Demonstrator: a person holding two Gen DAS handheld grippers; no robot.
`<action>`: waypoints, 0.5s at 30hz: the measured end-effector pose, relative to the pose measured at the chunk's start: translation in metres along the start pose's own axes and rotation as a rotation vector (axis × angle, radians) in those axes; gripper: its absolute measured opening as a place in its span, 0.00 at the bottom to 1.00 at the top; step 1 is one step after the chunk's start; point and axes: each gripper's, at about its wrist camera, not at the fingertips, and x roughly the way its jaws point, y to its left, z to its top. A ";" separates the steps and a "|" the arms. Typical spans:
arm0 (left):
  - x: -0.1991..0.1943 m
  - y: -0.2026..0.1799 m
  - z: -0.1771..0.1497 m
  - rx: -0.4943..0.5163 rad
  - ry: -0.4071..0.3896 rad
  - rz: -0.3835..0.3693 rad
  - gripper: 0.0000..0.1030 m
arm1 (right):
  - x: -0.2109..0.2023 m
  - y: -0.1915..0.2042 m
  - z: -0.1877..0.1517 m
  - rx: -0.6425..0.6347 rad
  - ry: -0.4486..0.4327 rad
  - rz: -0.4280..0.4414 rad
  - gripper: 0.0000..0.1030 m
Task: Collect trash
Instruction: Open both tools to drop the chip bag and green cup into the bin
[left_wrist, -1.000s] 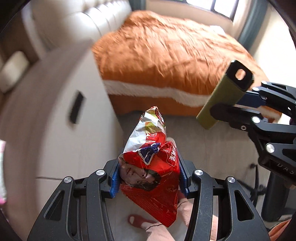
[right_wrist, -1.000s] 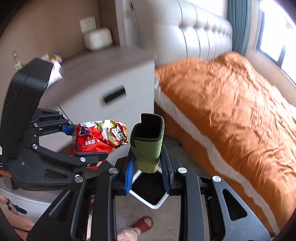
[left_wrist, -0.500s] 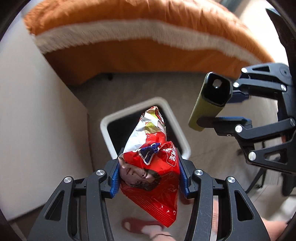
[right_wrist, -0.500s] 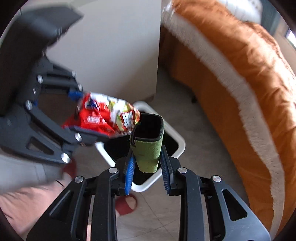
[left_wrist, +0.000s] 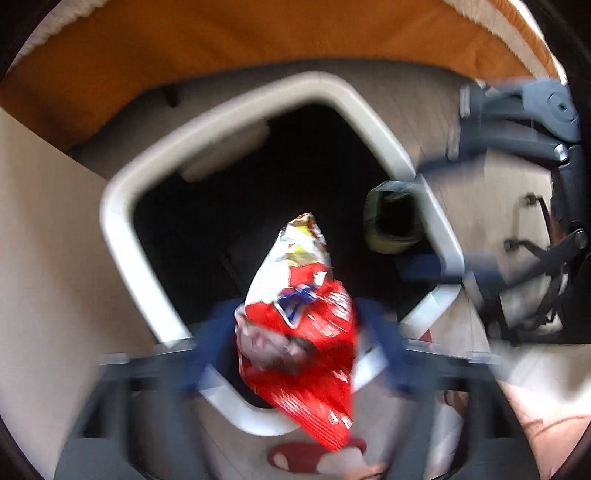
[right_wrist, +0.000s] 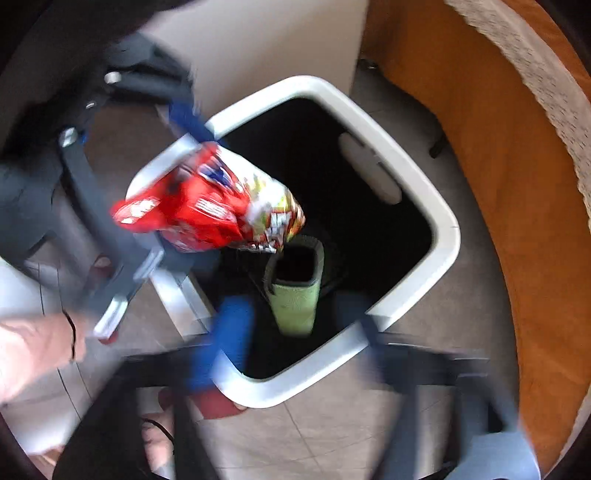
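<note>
A white-rimmed trash bin (left_wrist: 122, 236) with a dark inside stands on the floor below both grippers; it also shows in the right wrist view (right_wrist: 439, 206). The red and white snack bag (left_wrist: 299, 317) hangs over the bin between the blurred, spread fingers of my left gripper (left_wrist: 295, 332). The bag (right_wrist: 207, 206) also shows in the right wrist view. The green open-ended sleeve (right_wrist: 295, 291) sits over the bin's mouth between the widely spread fingers of my right gripper (right_wrist: 291, 325), free of both. The sleeve (left_wrist: 391, 225) shows end-on in the left wrist view.
The orange bedspread (right_wrist: 517, 184) runs along the right and far side. A pale cabinet side (right_wrist: 277, 48) stands behind the bin, seen at left in the other view (left_wrist: 44, 258). A foot in a red slipper (left_wrist: 314, 456) is by the bin.
Both grippers dropped down over the bin and their jaws spread open. The sleeve and the snack bag are released above the bin's mouth. The frames are now motion-blurred.
</note>
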 end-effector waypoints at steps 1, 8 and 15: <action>0.002 0.003 -0.002 0.000 0.008 -0.020 0.96 | -0.002 0.003 0.000 -0.012 -0.016 -0.002 0.96; -0.017 -0.006 -0.001 0.066 -0.014 0.018 0.95 | -0.020 0.012 0.011 -0.064 -0.013 0.001 0.96; -0.052 -0.006 0.001 0.068 -0.048 0.014 0.95 | -0.051 0.008 0.030 -0.059 -0.030 -0.043 0.96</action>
